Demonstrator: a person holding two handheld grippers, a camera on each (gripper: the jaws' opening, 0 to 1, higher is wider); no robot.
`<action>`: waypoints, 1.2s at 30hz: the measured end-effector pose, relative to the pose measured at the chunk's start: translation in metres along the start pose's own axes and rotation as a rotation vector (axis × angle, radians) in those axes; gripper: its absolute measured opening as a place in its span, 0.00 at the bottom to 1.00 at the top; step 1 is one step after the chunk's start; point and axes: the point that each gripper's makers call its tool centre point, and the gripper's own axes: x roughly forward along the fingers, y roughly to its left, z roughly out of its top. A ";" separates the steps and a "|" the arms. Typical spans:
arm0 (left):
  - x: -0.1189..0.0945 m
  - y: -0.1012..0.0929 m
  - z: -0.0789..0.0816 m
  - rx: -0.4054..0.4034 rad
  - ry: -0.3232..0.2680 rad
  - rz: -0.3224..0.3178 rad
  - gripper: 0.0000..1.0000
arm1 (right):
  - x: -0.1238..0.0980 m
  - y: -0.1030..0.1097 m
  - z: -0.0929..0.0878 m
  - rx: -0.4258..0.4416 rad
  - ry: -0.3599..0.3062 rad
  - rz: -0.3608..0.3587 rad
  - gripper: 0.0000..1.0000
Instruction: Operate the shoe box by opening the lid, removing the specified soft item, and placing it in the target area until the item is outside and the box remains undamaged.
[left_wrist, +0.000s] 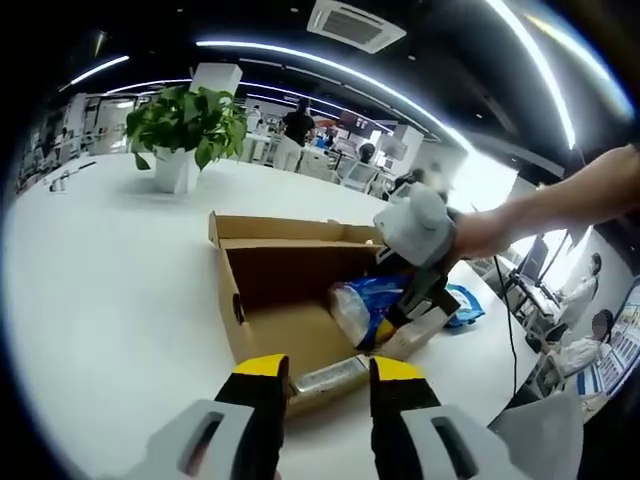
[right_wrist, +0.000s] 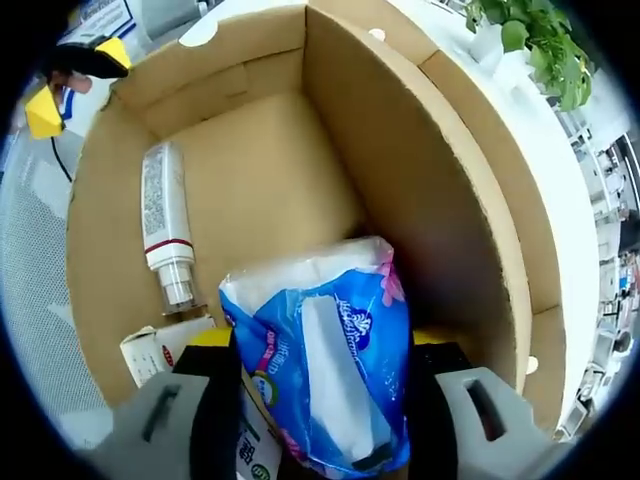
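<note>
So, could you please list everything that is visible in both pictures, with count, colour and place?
Shoe box: one, brown cardboard, open, on the white table.
Tissue pack: one, blue and white, soft, between the right gripper's jaws inside the box.
Tube: one, white with a red band, lying on the box floor.
Small carton: one, white, in the box by the tube.
Potted plant: one, green in a white pot, on the table beyond the box.
People: several, in the background of the left gripper view.
Left gripper: one, yellow-tipped, open, at the box's near edge.
Right gripper: one, shut on the pack.
Person's forearm: one, behind the right gripper.
</note>
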 end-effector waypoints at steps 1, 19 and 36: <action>0.001 -0.001 0.000 0.005 0.003 -0.002 0.33 | 0.001 0.000 -0.001 0.001 -0.003 0.002 0.59; 0.003 -0.010 -0.017 0.006 0.014 0.030 0.33 | -0.022 0.009 0.005 -0.065 -0.120 -0.065 0.28; -0.009 -0.005 -0.007 0.033 -0.050 0.117 0.34 | -0.115 -0.027 0.041 0.168 -0.488 -0.139 0.25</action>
